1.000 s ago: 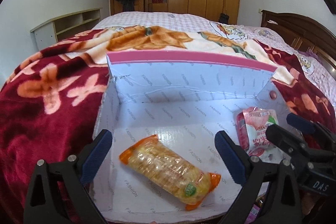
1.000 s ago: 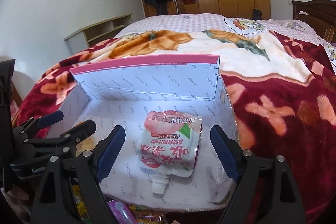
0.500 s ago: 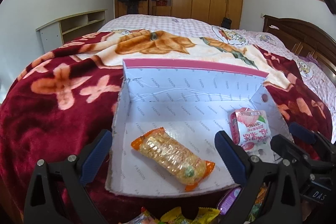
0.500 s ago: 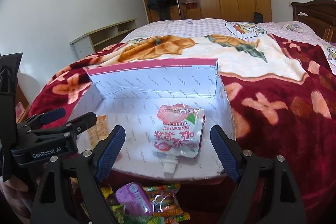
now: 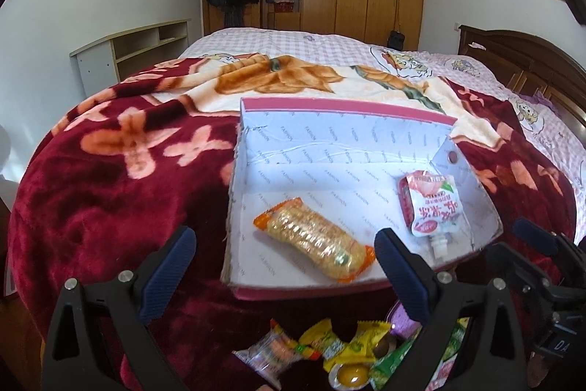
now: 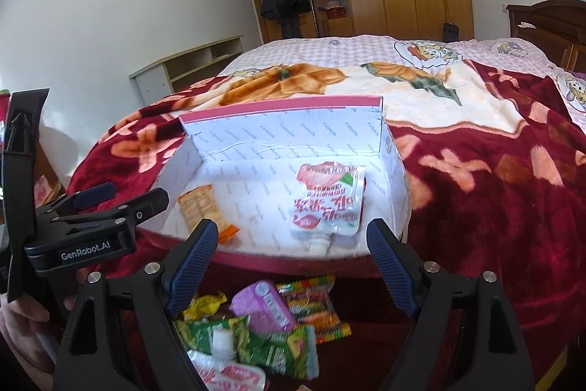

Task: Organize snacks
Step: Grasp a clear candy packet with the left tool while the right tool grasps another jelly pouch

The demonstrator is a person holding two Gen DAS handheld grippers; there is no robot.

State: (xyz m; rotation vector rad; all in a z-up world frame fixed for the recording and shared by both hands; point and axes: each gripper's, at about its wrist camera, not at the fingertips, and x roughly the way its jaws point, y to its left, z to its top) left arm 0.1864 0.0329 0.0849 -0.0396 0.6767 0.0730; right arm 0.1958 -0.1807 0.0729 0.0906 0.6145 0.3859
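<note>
- Both claws are pulling back from the white box (image 5: 370,149), so loose snacks (image 6: 263,321) are showing below.
- Left claw (image 5: 282,266) and right claw (image 6: 289,262) are gaping wide, holding nothing.
- Cracker pack (image 5: 315,239) and peach pouch (image 6: 327,198) are lying inside.

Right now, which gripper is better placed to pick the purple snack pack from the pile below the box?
Probably the right gripper: open, and the purple pack lies just below its fingers. In the left view, the left gripper's finger partly hides it.

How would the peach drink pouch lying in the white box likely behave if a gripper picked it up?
The peach drink pouch looks soft-sided, so it would probably sag or bend when lifted. Its glossy film may be slippery between the pads. The small spout at its near end seems the only stiff part. It lies flat in the white box, so rolling seems unlikely.
</note>
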